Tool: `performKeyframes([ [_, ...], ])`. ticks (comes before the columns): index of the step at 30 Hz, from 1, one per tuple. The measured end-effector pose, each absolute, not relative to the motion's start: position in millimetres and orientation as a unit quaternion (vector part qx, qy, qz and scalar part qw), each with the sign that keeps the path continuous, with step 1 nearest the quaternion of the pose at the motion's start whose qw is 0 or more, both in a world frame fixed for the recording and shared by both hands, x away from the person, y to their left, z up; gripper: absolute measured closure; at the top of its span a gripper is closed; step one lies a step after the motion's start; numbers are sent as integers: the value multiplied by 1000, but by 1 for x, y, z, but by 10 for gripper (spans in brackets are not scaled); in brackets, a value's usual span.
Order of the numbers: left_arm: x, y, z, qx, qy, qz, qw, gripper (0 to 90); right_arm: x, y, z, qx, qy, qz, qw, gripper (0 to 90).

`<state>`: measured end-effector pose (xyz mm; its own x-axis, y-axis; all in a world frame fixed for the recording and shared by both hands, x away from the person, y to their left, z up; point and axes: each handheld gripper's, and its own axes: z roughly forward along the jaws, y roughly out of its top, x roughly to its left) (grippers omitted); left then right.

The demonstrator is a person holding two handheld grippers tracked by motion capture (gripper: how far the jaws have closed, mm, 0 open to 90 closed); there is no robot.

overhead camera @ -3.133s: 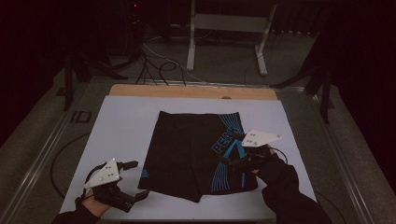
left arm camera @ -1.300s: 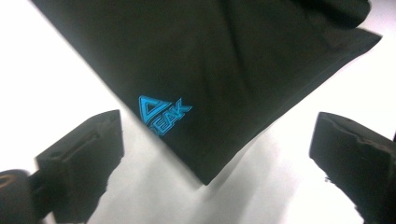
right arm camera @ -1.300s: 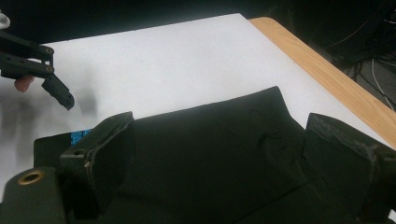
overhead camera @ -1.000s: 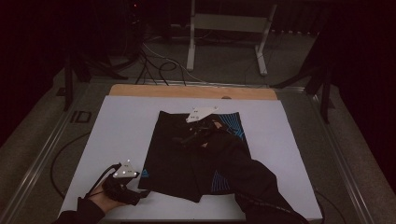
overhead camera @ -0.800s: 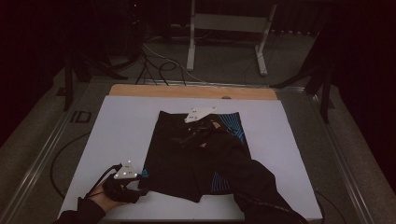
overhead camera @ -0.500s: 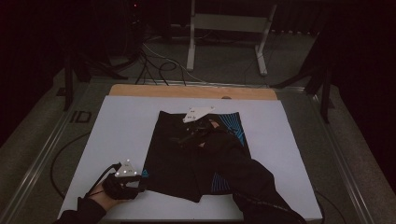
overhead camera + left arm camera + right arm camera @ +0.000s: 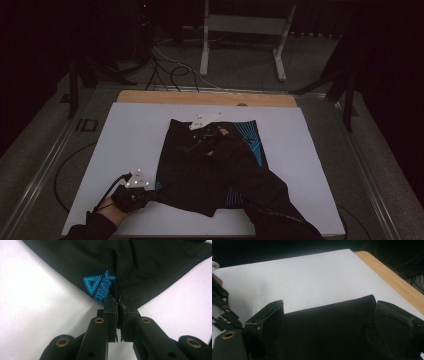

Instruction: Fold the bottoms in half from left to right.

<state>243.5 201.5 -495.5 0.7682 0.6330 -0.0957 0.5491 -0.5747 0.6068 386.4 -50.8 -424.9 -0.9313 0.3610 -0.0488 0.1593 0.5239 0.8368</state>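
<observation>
A pair of black shorts (image 7: pixel 210 172) with blue graphics lies flat on the white table top (image 7: pixel 130 135). My left gripper (image 7: pixel 150 195) sits at their near left corner. Its jaws have just been closing and now pinch the hem beside the blue PEAK logo (image 7: pixel 98 285), seen close in the left gripper view (image 7: pixel 119 298). My right gripper (image 7: pixel 192 146) reaches over the far part of the shorts, with the sleeve lying across them. Its jaws stand wide apart (image 7: pixel 329 306) with the black fabric's edge (image 7: pixel 329 322) between them.
A wooden strip (image 7: pixel 200 97) runs along the table's far edge. Behind it on the floor stand a metal frame (image 7: pixel 240 25) and loose cables (image 7: pixel 170 70). White surface lies to the left and right of the shorts. A cable (image 7: pixel 65 175) trails off the table's left side.
The left gripper's jaws have closed on the shorts' near left corner. Compared with three seconds ago, the right gripper has gone from the shorts' right side to their far middle.
</observation>
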Motion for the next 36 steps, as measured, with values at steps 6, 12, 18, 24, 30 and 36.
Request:
performKeyframes([
  [6,244,201,-496,887,335,60,312,854,394,-44,-432,160,864,467,102,97],
  [12,243,200,-492,881,340,69,323,859,404,-34,-440,165,865,464,97,97],
  [18,243,202,-487,873,344,78,337,860,415,-21,-448,167,867,461,93,98],
  [24,243,203,-483,869,341,75,350,860,426,-9,-452,176,865,461,96,97],
  [30,243,203,-484,870,341,72,348,860,436,1,-462,189,861,460,105,98],
  [36,243,203,-485,871,340,74,347,860,444,11,-473,203,862,451,108,99],
])
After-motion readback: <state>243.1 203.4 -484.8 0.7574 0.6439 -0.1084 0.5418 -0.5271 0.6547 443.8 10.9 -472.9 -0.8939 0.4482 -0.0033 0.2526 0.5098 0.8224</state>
